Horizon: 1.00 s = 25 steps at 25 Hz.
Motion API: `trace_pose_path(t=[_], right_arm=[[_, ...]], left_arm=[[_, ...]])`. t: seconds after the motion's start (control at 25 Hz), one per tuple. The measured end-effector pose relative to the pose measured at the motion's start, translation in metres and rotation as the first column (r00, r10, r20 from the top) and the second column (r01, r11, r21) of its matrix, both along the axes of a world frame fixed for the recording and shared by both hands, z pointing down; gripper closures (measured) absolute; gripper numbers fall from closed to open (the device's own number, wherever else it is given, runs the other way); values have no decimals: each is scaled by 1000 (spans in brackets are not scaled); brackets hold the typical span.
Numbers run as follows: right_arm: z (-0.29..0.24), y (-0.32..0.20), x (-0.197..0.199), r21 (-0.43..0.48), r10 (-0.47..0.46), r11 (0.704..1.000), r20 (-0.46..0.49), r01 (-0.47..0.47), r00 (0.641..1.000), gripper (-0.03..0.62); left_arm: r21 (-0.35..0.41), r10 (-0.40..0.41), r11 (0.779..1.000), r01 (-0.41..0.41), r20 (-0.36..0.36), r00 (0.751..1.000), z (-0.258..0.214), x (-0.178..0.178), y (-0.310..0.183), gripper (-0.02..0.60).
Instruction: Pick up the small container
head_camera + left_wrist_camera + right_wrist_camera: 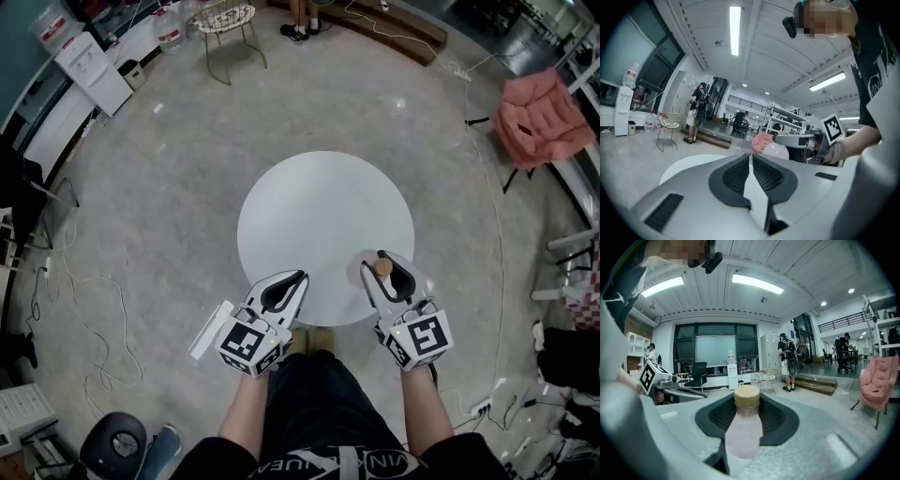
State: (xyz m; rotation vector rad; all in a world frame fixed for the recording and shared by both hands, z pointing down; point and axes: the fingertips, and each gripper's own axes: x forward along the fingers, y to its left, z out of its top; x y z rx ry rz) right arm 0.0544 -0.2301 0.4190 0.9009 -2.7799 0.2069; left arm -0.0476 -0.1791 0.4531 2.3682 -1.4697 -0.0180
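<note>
The small container (382,267) is a pale pink bottle with a tan cap. My right gripper (387,272) is shut on it, over the front right edge of the round white table (319,206). In the right gripper view the container (744,427) lies between the dark pads (776,420), with its cap pointing away along the jaws of the right gripper (746,401). Whether it rests on the table I cannot tell. My left gripper (298,278) is at the table's front edge; in its own view the left gripper (751,157) is shut on nothing.
A wire chair (225,23) and a person's legs (300,28) are beyond the table. A pink chair (539,117) stands at the right and a water dispenser (94,70) at the far left. Cables (84,281) trail across the floor.
</note>
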Motion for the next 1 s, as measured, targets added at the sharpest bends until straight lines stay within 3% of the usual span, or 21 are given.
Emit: trace_pose_path(t=[1.0], right_arm=[[-63,3,11,23,-41,999,1,41,999,456]], left_arm=[[97,-18,995,13,47,999,-70,9,-8,555]])
